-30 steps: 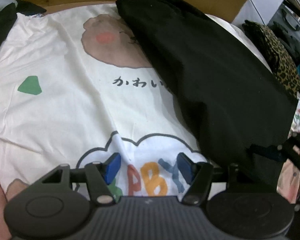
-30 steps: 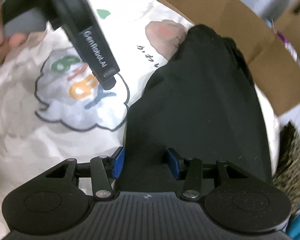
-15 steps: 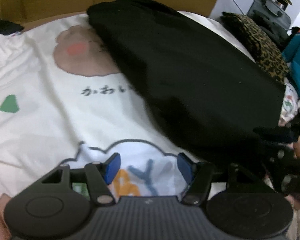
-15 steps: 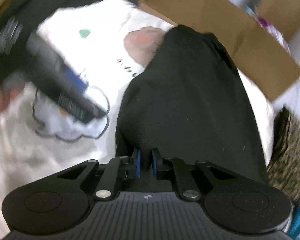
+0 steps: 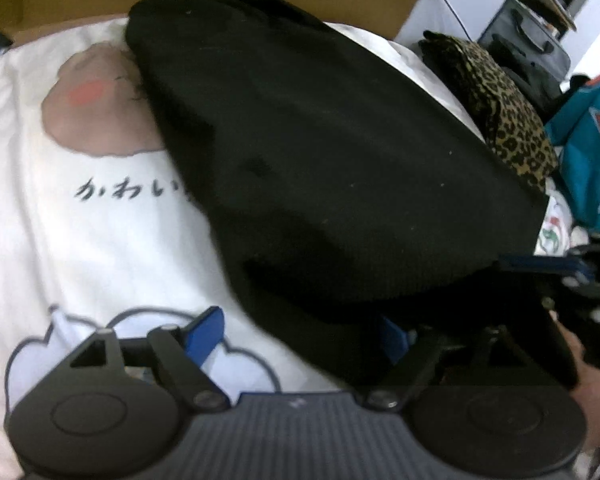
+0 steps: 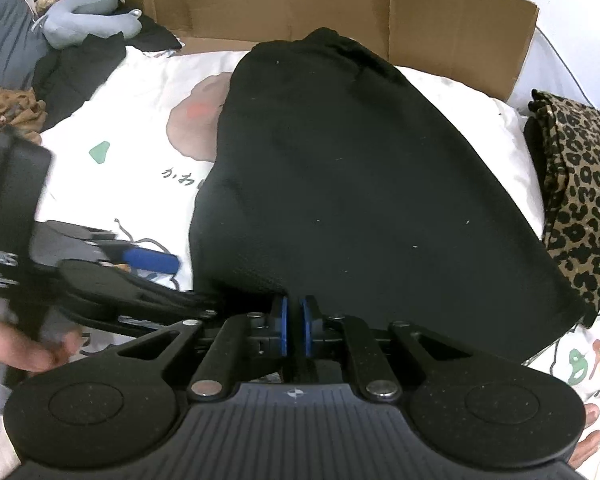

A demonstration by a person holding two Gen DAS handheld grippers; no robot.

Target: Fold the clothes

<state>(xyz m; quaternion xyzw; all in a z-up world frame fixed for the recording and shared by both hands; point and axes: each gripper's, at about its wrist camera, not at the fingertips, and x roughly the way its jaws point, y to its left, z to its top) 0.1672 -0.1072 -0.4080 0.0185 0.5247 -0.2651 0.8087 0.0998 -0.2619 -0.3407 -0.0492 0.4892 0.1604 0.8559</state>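
Two grippers are at the near hem of the black garment [image 6: 360,184], which lies lengthwise across a white printed sheet [image 5: 80,240] on the bed, its far end up against the cardboard box [image 6: 284,4]. My right gripper [image 6: 296,326] has its blue pads closing to a thin slit right at the hem; from its own camera I judge a pinch of the black cloth is caught there, though the fabric between the pads is too dark to make out for certain. My left gripper [image 5: 300,334] has its jaws opening wide, and the edge of the garment sits over the gap between them without either pad pressing on it; its right finger is partly buried under the cloth.

As for progress, I judge we are early on. The garment looks like a long narrow panel, perhaps already doubled lengthwise, but I cannot tell. No crosswise fold shows yet. What is left, as I read it: get the left side gripped, lift the hem, carry it toward the box end, then flatten. A folded leopard-print piece [image 6: 580,184] lies just beside the garment on the right, and a teal garment [image 5: 592,152] beyond it.

Writing: the sheet carries Japanese characters "かわい" [image 5: 128,190], the rest hidden under the black cloth, and coloured letters near the right edge [image 6: 592,354] that I cannot read whole.
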